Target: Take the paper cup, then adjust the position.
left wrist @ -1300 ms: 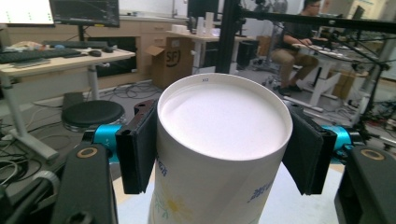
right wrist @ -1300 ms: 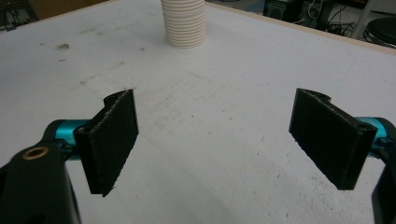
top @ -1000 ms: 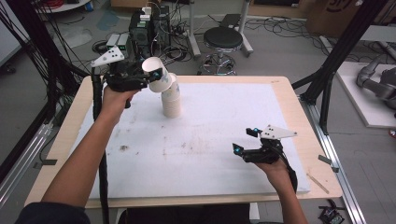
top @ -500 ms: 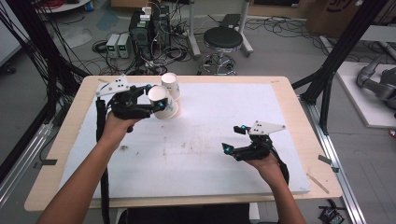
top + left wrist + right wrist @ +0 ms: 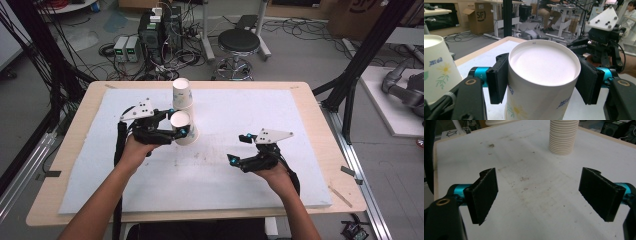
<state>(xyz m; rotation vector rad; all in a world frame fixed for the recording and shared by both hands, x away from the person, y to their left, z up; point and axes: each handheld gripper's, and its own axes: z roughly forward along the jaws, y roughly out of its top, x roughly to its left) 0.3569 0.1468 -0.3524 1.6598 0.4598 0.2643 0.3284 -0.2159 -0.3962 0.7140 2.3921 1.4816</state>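
Separating one paper cup [image 5: 541, 82] from stack [image 5: 181, 95] just beyond left tongs [image 5: 181, 133], clamped on cup. Right tongs [image 5: 239, 150] wide open, empty, above tabletop [image 5: 300, 125]. Next, probably: carrying cup clear, setting down upright.

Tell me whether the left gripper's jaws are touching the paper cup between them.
Touching. In the left gripper view, both black pads of the left gripper press flat against the sides of the paper cup, with no gap on either side.
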